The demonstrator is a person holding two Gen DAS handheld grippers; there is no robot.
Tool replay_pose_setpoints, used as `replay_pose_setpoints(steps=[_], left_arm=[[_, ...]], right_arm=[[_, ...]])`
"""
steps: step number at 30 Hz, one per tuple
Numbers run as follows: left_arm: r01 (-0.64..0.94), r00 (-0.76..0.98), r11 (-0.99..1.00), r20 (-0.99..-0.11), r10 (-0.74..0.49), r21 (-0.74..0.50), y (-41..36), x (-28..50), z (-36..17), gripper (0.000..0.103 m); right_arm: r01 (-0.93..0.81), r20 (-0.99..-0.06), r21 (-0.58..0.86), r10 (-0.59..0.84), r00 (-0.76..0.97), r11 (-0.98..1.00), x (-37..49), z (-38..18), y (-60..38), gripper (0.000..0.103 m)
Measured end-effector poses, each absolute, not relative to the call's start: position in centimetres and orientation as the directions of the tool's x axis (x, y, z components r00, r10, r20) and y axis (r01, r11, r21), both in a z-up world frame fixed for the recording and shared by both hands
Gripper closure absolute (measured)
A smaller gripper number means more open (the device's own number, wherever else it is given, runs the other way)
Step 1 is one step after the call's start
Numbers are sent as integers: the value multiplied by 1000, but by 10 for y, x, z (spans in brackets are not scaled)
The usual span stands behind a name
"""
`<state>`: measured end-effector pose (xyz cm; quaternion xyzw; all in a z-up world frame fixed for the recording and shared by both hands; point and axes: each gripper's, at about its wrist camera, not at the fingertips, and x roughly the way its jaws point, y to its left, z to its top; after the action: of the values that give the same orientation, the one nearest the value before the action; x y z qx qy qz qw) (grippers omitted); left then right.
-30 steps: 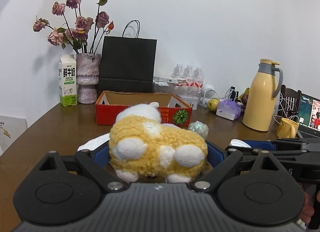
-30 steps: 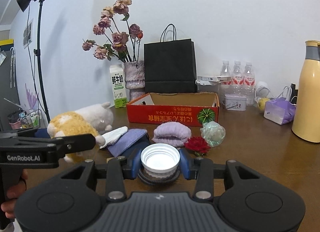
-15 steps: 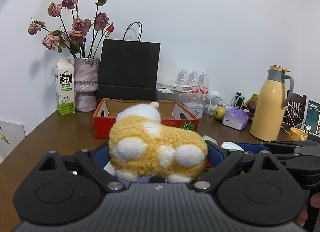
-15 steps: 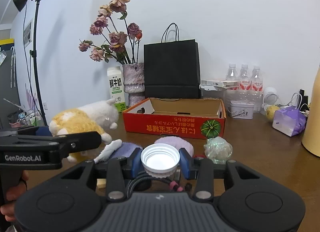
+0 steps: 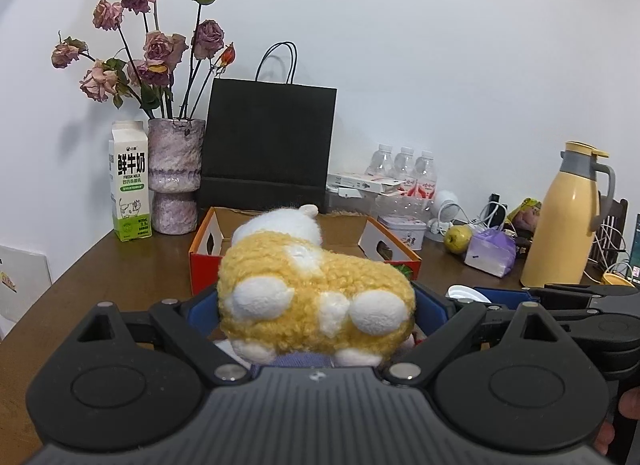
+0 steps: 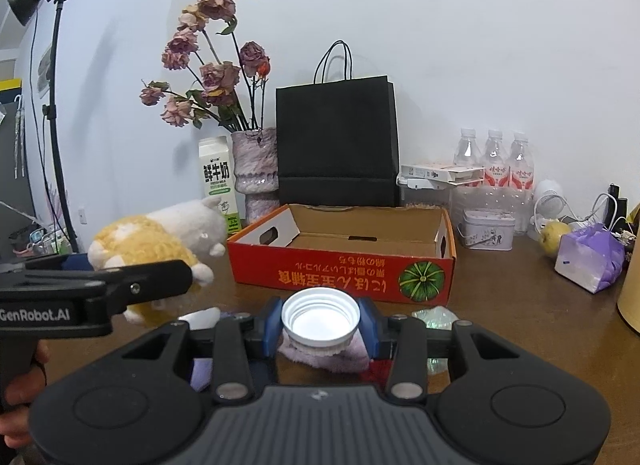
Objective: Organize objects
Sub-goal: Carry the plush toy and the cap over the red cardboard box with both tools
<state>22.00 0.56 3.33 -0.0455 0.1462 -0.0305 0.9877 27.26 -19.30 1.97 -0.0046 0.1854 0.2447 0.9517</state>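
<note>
My left gripper is shut on a yellow and white plush toy and holds it above the table, just in front of the open red cardboard box. My right gripper is shut on a white plastic lid, held above a lilac knitted piece in front of the box. In the right wrist view the plush toy and left gripper are to the left. The box looks empty inside.
Behind the box stand a black paper bag, a vase of dried roses and a milk carton. Water bottles, a tin, a pear, a purple pack and a yellow thermos sit right. A green wrapper lies near.
Both grippers have risen and moved toward the red box with their loads; the box now looks nearer and its inside shows more. Neither grip has changed.
</note>
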Motion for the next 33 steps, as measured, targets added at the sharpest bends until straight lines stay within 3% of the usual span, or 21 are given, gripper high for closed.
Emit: replay_pose_setpoints(steps=[33], left_arm=[[-33, 968, 992, -252, 1, -123, 18, 368, 58, 8]], right_arm=[[-459, -337, 48, 447, 829, 887, 420, 32, -159, 64]])
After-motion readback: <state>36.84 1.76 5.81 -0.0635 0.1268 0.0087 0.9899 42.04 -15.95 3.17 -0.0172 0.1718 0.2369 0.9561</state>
